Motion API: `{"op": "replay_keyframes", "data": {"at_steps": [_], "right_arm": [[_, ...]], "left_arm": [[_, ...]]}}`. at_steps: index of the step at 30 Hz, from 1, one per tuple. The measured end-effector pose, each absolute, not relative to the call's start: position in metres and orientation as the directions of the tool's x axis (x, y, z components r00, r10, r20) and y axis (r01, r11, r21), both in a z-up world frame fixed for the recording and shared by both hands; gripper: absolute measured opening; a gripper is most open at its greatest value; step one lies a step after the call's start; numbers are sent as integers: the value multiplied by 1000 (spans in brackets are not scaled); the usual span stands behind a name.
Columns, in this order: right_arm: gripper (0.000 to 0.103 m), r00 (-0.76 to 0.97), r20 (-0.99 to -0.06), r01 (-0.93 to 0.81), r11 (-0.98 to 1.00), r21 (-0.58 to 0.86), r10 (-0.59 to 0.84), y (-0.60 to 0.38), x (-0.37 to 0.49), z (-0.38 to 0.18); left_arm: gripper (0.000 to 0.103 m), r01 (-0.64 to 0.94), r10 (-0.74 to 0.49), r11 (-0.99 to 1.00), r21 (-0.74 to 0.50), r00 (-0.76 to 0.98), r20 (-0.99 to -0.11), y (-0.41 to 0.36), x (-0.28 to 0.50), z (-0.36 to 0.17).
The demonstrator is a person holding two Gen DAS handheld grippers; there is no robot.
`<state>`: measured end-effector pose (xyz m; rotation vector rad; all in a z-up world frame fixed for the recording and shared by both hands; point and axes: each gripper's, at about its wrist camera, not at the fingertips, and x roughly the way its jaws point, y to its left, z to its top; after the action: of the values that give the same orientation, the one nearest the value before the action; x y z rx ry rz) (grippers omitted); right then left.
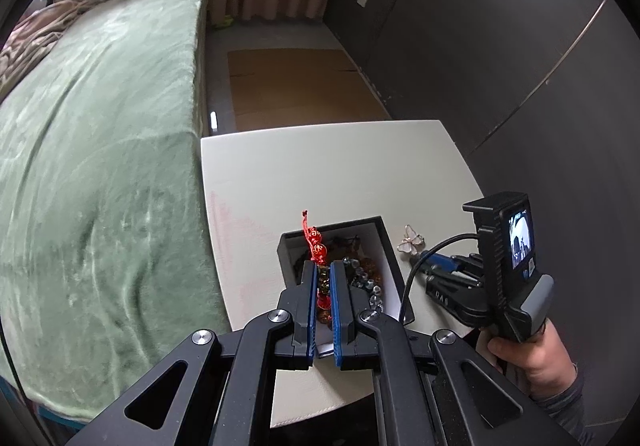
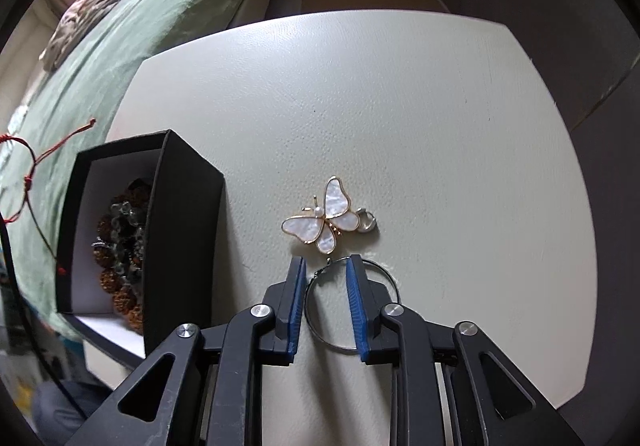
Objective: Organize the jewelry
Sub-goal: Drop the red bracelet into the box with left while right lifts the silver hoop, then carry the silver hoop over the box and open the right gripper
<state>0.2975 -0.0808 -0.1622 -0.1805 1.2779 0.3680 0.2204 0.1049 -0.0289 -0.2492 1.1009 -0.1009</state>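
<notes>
My left gripper (image 1: 324, 266) is shut on a red beaded bracelet (image 1: 318, 246), whose red cord sticks up above the fingertips. It hangs over an open black box (image 1: 390, 246) that holds several dark beaded bracelets. The box (image 2: 184, 226) also shows at the left of the right wrist view, with the bracelet's red cord (image 2: 28, 166) beside it. My right gripper (image 2: 326, 266) points down at the table with its jaws narrow but open. A thin wire hoop (image 2: 394, 284) lies flat under them, its left arc between the pads. A pearly butterfly brooch (image 2: 326, 216) lies just beyond the fingertips.
A small silver ring (image 2: 367, 222) touches the brooch's right wing. All of this sits on a white table (image 2: 400, 106). A bed with a green blanket (image 1: 100, 126) runs along the table's left side. A hand (image 1: 532, 358) holds the right gripper (image 1: 420, 266) near the brooch (image 1: 412, 242).
</notes>
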Motion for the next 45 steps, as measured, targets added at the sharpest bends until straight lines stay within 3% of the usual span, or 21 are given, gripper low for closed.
{"op": "replay_keyframes", "data": {"at_steps": [4,22,23,25,26,27,40,42,44,45], "right_arm": [[3,228,-952,-368,923,110,204,-89,302,-163],[2,260,-855,-382,861,335,448,-126,279,-109],[2,262,-846,-391,852,348,465,-123,278,-105],[2,264,-825,-409,833,374,500,-120,273,-96],[2,265,-815,-418,823,385,516,-117,271,-92],[2,264,-803,-430,810,399,535,-113,269,-88],[3,143,-731,-527,677,515,667,-43,254,-84],[13,118,-755,-516,689,509,645,-36,256,-88],[54,127,-767,-492,711,502,629,-41,259,-92],[59,143,-767,-482,721,498,626,-46,258,-91]], "left_arm": [[6,-27,-231,962,-271,447,-864,99,217,-29],[7,-26,-354,924,-382,321,-878,67,236,-71],[11,-38,-346,926,-375,311,-885,70,237,-74],[30,-53,-334,929,-367,311,-890,78,237,-75],[49,-56,-332,928,-368,321,-887,82,235,-74],[61,-58,-328,928,-367,338,-882,85,232,-71],[64,-137,-245,936,-323,405,-881,134,212,-45],[64,-150,-229,937,-316,420,-878,139,209,-42],[64,-159,-225,935,-317,428,-875,142,209,-41],[64,-158,-229,934,-321,428,-875,141,209,-41]]}}
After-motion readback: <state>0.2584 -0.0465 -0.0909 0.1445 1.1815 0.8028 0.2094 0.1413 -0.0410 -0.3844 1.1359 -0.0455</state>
